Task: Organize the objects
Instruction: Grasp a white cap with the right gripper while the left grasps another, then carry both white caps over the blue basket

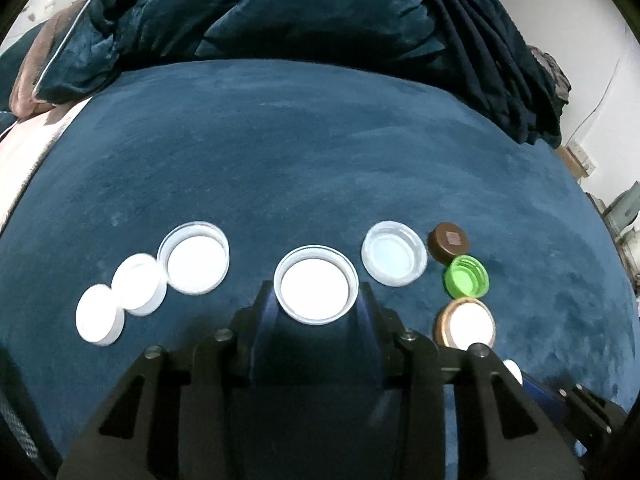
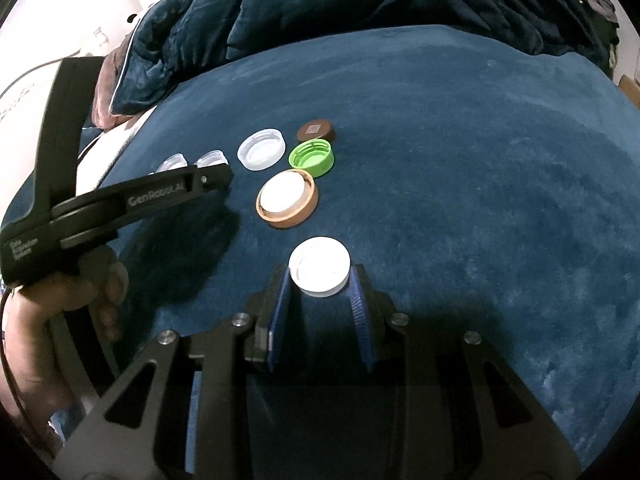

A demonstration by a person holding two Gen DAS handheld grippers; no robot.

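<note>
**Both claws pinching white caps on the blue velvet cover**

Nearest in the left wrist view, the left gripper (image 1: 316,294) pinches a wide white plastic cap lying open side up (image 1: 316,290); its blue pads sit against the cap's ribbed wall on either side. Just left of that claw lie three more white lids in a touching row: a flat-topped round cap (image 1: 100,314), a second one (image 1: 139,284), then a larger upturned lid (image 1: 194,257). Right of the claw sits a tan-rimmed cap with a white liner (image 1: 466,323); beyond it a green threaded cap (image 1: 466,276), a brown closed cap (image 1: 448,241) and a translucent white upturned lid (image 1: 394,253).

In the right wrist view, the right gripper (image 2: 319,274) is closed on a small white round cap, top side up (image 2: 319,266), held between its blue ribbed fingers (image 2: 357,296). To its left a hand (image 2: 60,300) grips the other black tool.

Everything rests on a dark blue velvet cover (image 1: 320,152); rumpled blue bedding (image 1: 280,12) lies farthest back.
</note>
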